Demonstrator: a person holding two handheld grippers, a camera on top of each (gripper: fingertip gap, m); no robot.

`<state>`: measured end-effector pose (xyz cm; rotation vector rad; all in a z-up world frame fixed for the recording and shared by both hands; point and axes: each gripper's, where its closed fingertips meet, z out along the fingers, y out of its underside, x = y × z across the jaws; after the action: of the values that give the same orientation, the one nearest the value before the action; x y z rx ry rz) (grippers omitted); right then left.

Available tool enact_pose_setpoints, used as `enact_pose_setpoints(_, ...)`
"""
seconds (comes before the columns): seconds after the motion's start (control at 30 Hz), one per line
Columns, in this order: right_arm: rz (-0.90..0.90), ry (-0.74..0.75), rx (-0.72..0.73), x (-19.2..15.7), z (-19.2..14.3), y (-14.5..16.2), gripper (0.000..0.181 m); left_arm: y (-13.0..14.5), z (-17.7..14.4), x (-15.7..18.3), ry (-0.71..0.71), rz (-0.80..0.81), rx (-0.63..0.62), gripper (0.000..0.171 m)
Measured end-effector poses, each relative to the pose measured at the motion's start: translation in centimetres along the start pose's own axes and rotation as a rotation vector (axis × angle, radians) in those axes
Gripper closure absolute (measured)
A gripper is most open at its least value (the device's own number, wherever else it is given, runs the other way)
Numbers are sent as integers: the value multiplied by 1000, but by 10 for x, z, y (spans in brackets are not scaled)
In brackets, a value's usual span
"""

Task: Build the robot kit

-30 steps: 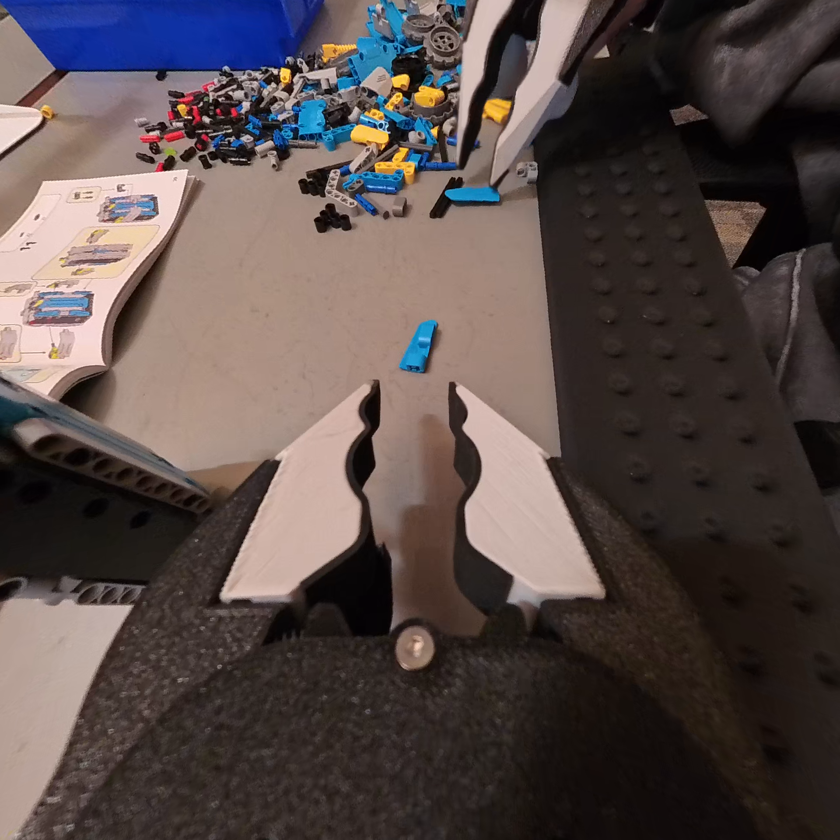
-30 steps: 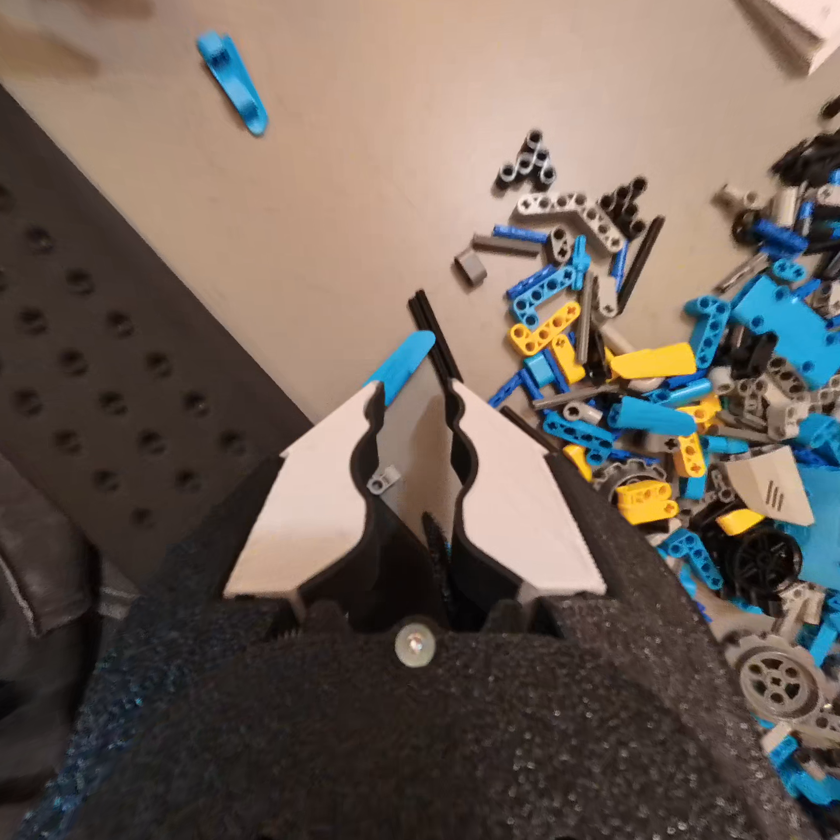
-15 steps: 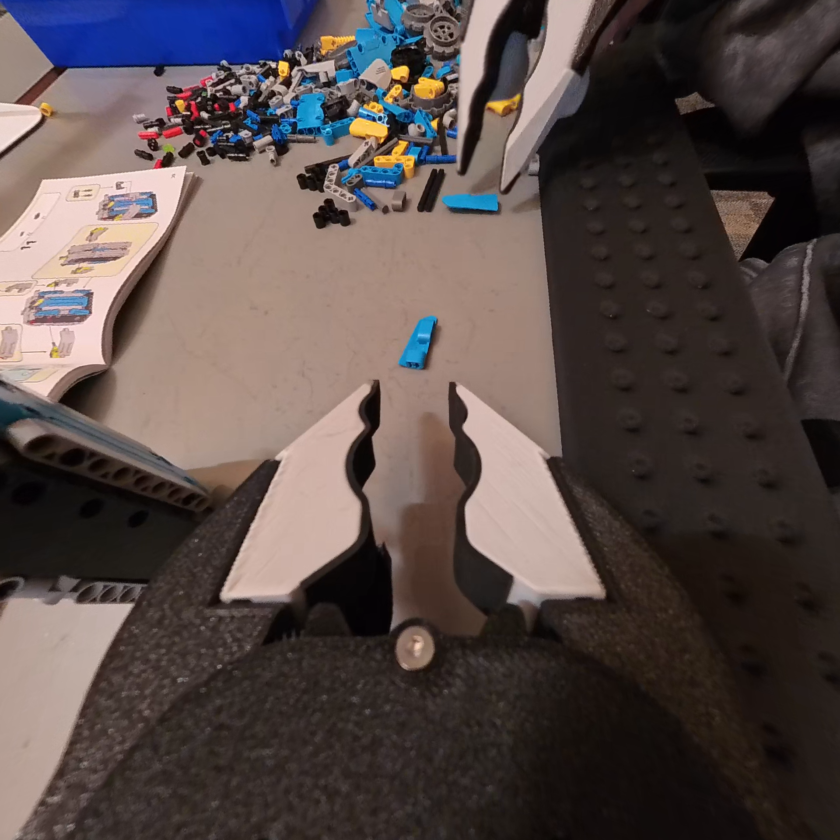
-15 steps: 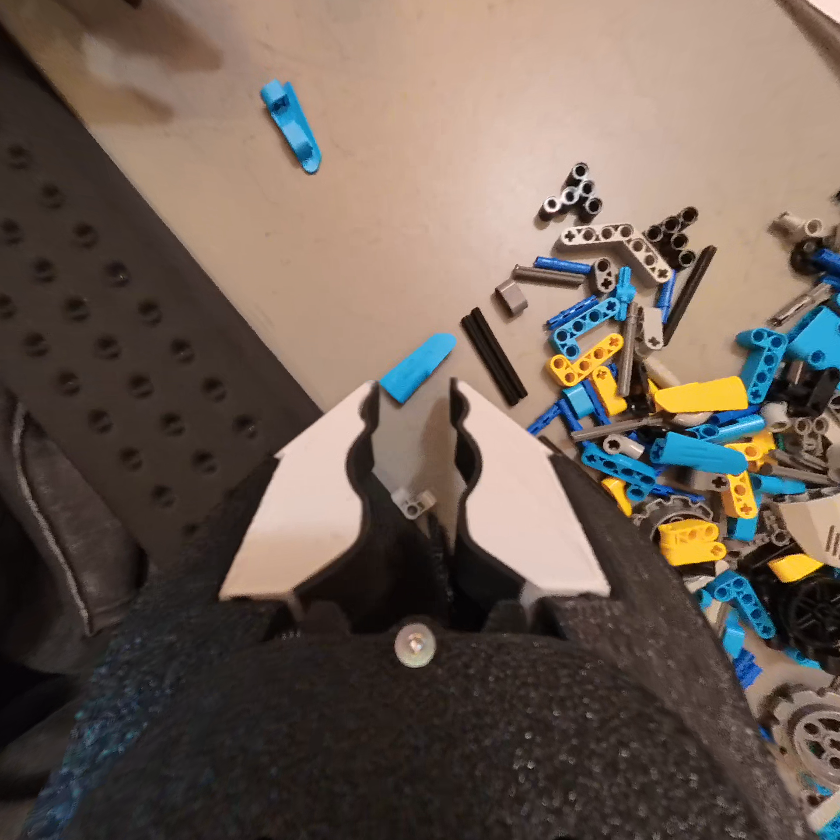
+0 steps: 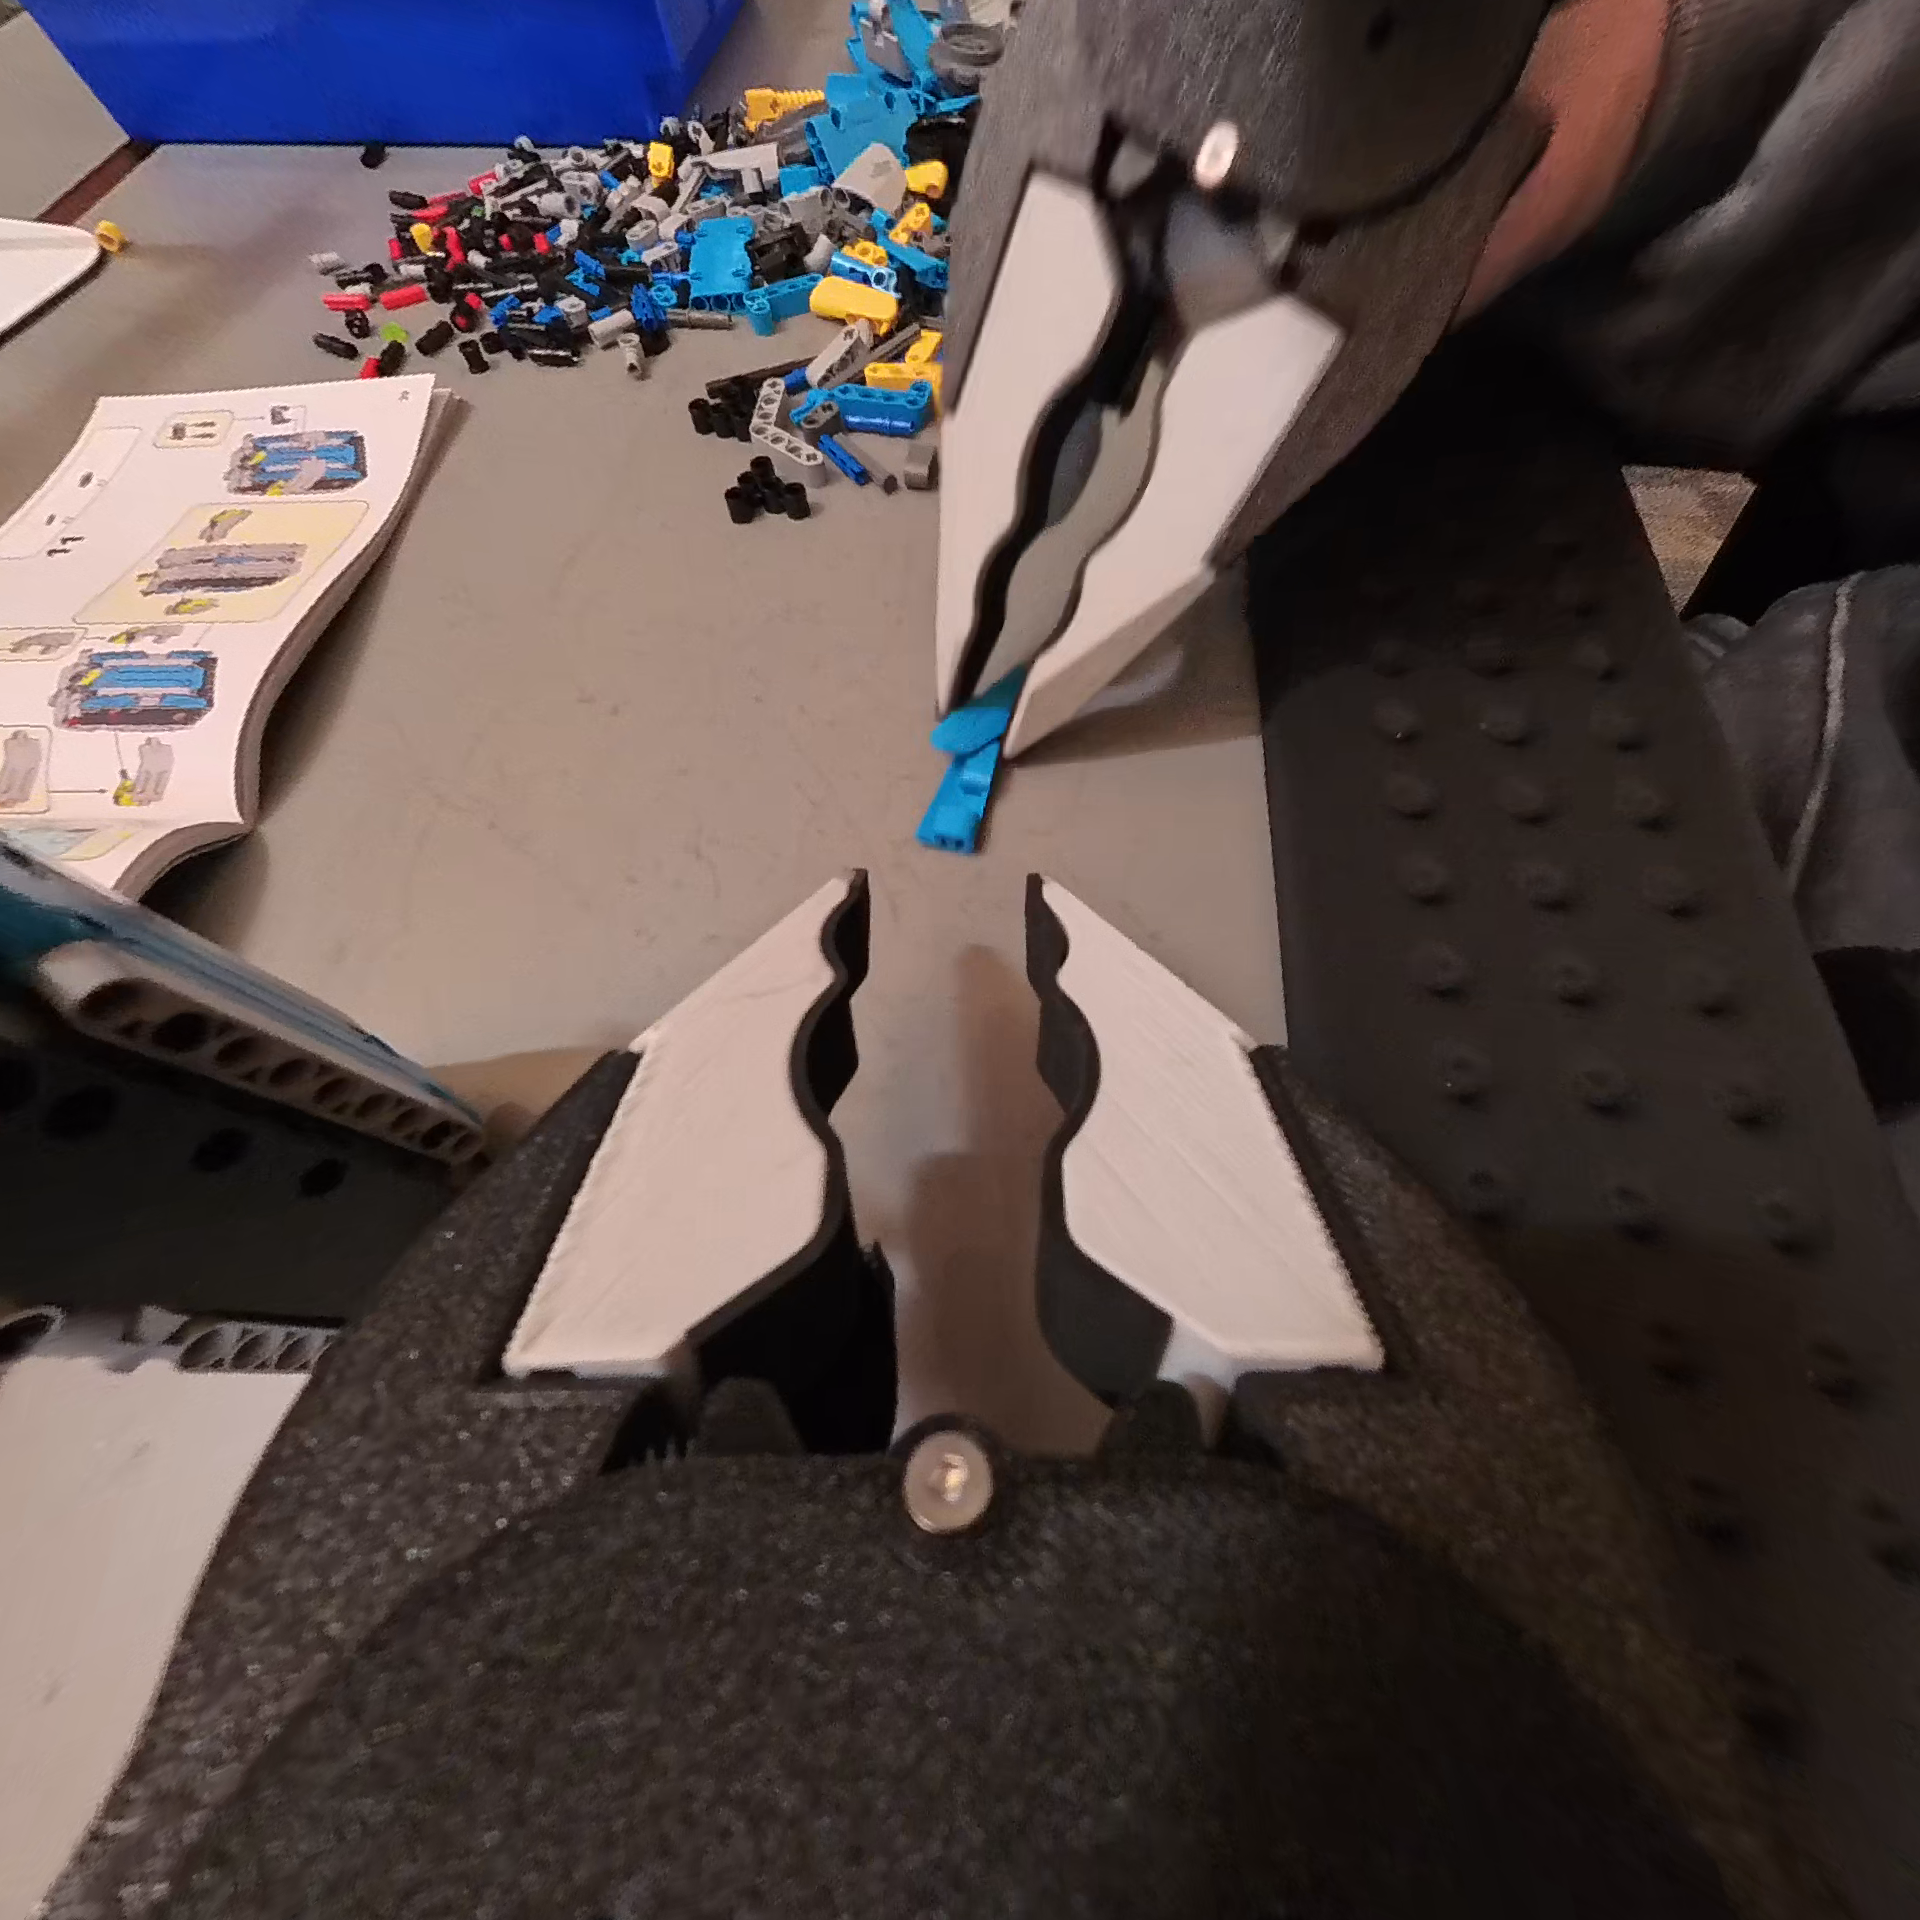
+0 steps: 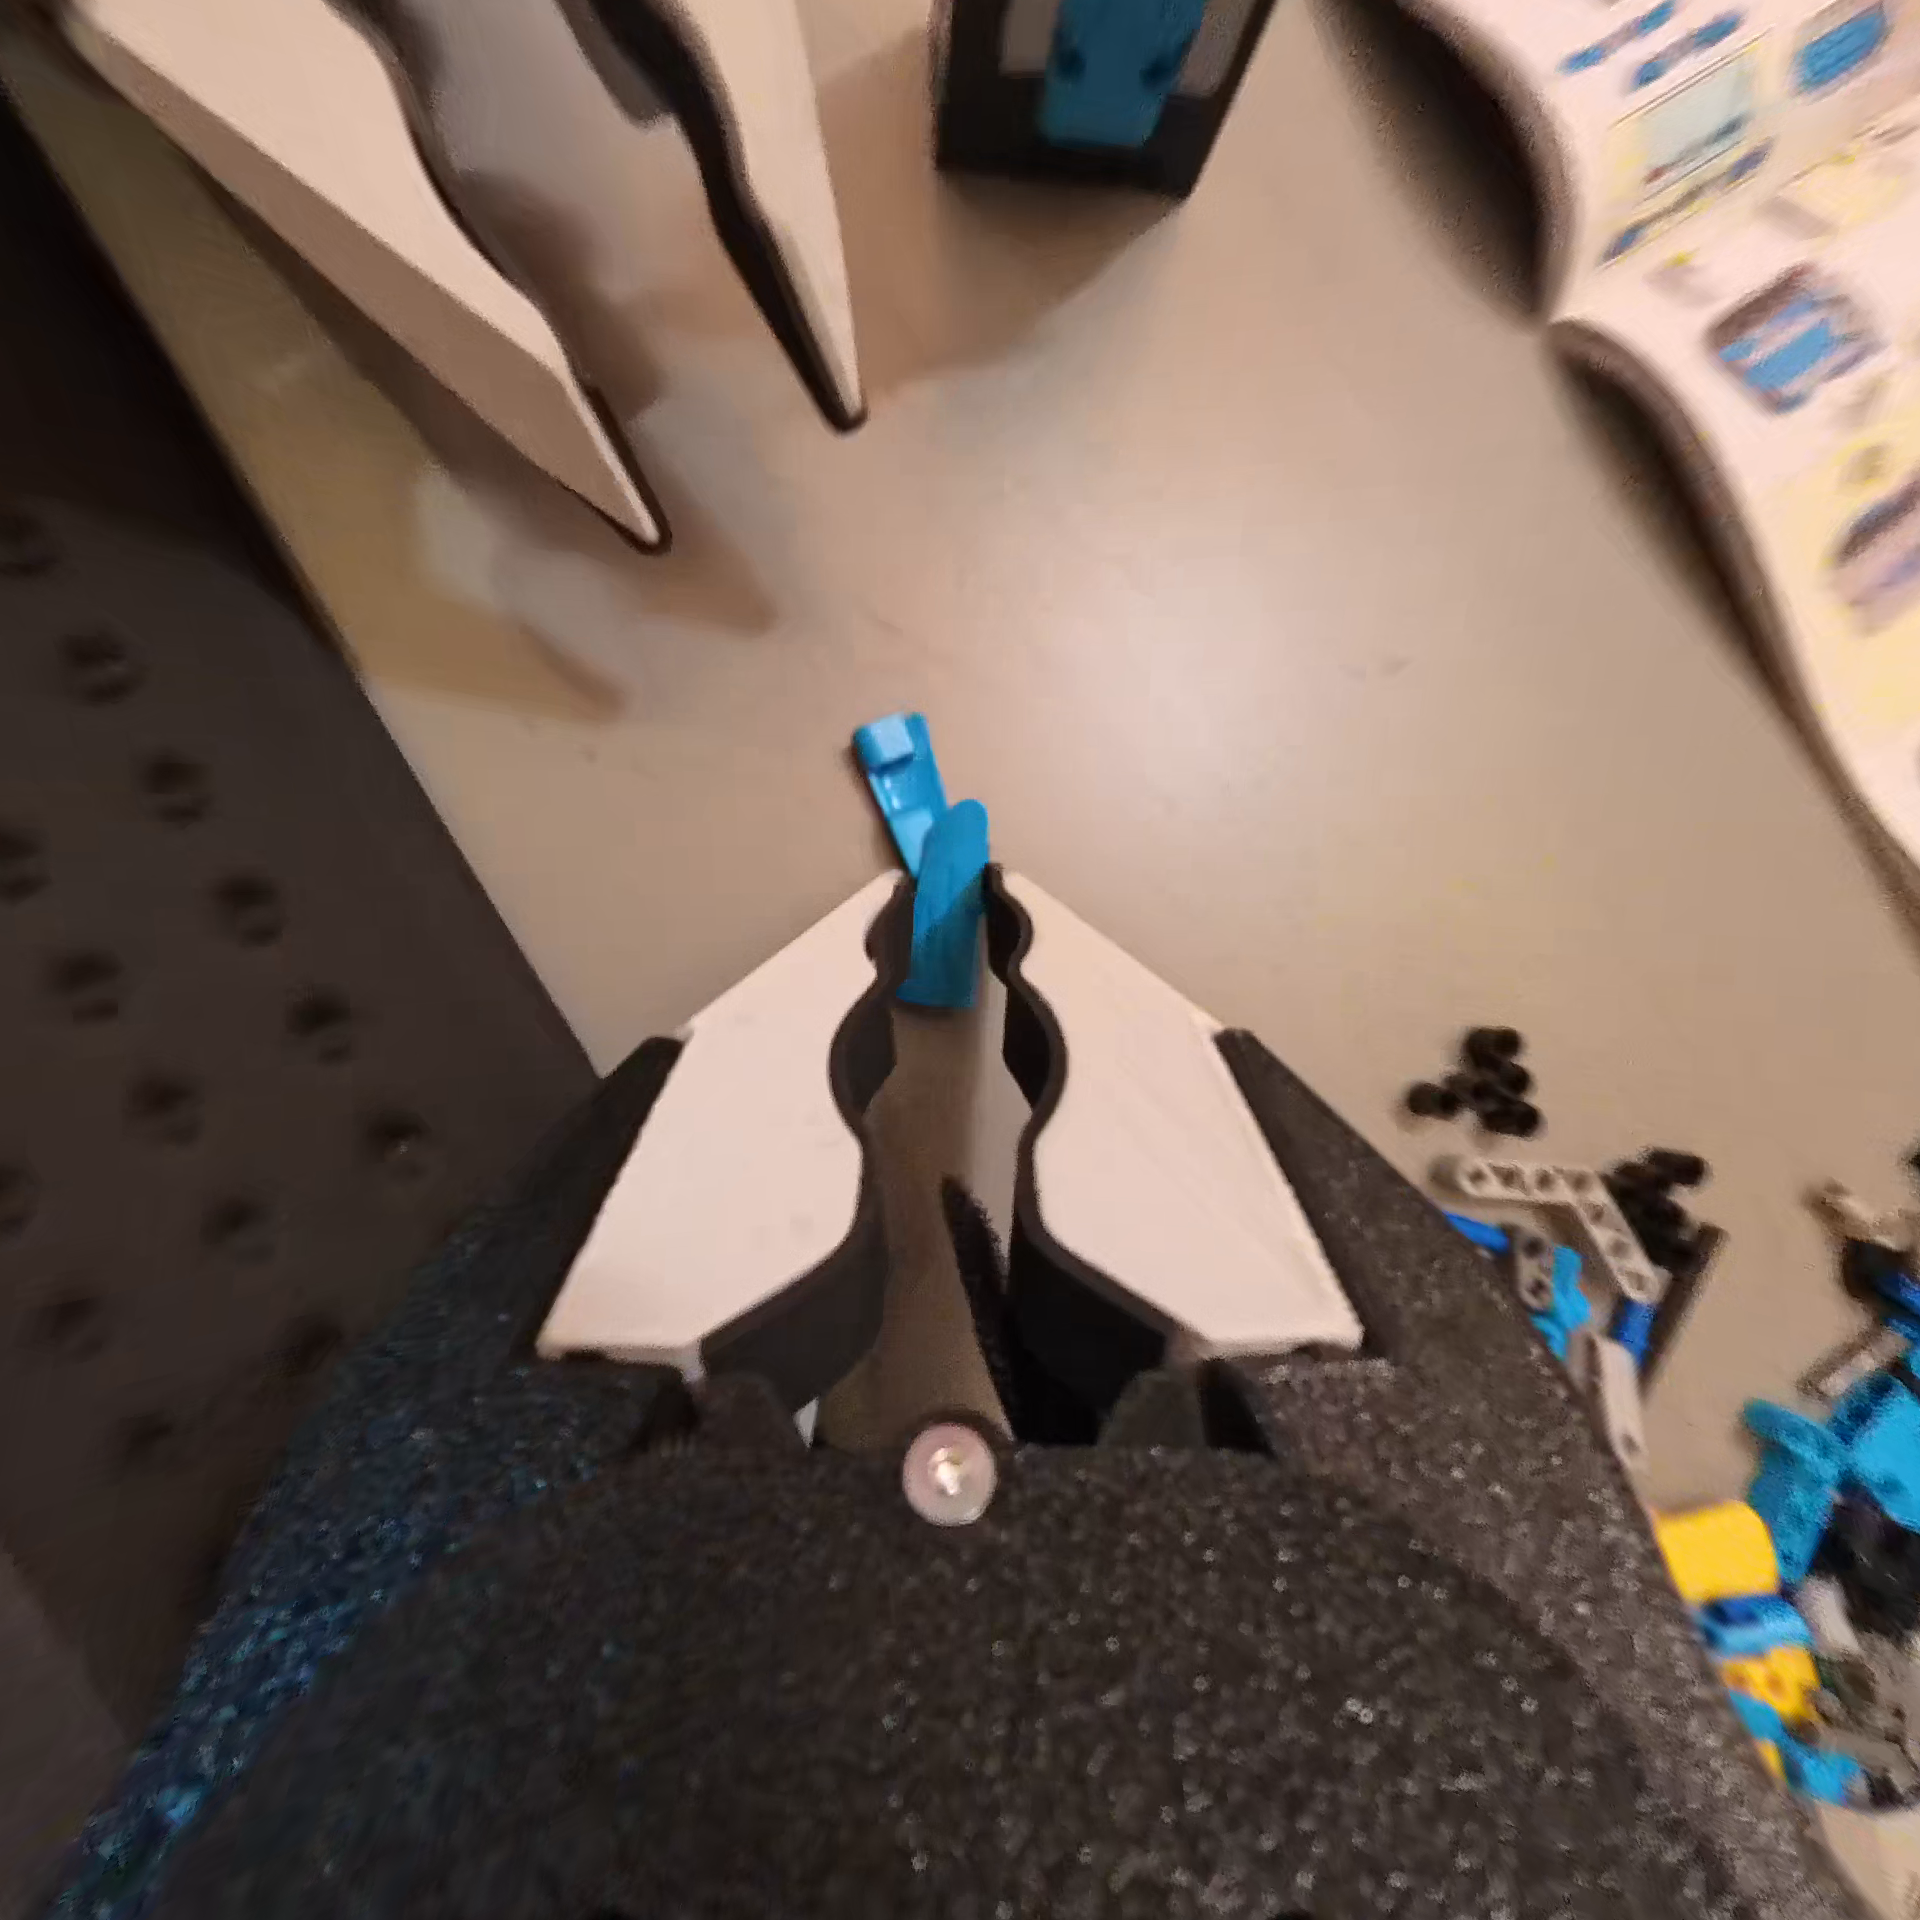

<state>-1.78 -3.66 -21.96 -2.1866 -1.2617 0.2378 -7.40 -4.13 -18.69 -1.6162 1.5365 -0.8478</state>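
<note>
1. Far left: an open instruction booklet lying flat on the grey table; nearer, at the left edge, a partly built model with a grey holed beam.
2. Far centre: a blue bin at the back, and in front of it a scattered pile of small building pieces in blue, black, yellow, red and grey.
3. Near centre: left gripper low over bare table, tongs apart, holding nothing.
4. Just beyond its tips: a blue piece on the table, lying flat.
5. Right of centre: right gripper angled down from the far right, tongs clamped on a curved blue piece, whose rounded end sticks out past the tips, right above the blue piece on the table; contact between the two cannot be told.
6. Right edge: a black studded mat along the table, with dark clothing beyond it.
</note>
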Motion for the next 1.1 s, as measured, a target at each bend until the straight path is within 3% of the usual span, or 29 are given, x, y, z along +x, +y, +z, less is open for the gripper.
enact_pose_setpoints(0.1, 68, -62, 29, 0, 3, -5, 167, 1, 0, 1, -4, 12, -5, 142)
enact_pose_setpoints(0.13, 75, -49, 26, 4, 2, -2, 156, 1, 1, 1, -5, 19, -8, 142)
enact_pose_setpoints(0.17, 73, -37, 26, 7, -3, 1, 145, 1, 1, 2, -7, 24, -11, 142)
enact_pose_setpoints(0.23, 99, 18, 44, 27, -27, 14, 145, 2, 1, 2, -8, 28, -13, 142)
enact_pose_setpoints(0.4, 351, 279, 42, 121, -96, 99, 145, 2, 1, 1, -5, 18, -15, 142)
enact_pose_setpoints(0.5, 427, 280, 89, 140, -98, 117, 142, 2, 1, 2, -2, 18, -16, 142)
enact_pose_setpoints(0.73, 411, 350, -1, 152, -84, 139, 132, 5, 0, 9, 30, 40, -34, 142)
enact_pose_setpoints(0.83, 444, 312, 16, 150, -83, 140, 145, 6, 0, 10, 32, 43, -36, 142)
enact_pose_setpoints(0.93, 451, 316, 18, 152, -85, 142, 147, 6, 0, 10, 30, 43, -37, 142)
enact_pose_setpoints(1.1, 424, 336, 64, 152, -98, 136, 172, 5, 0, 9, 28, 39, -35, 142)
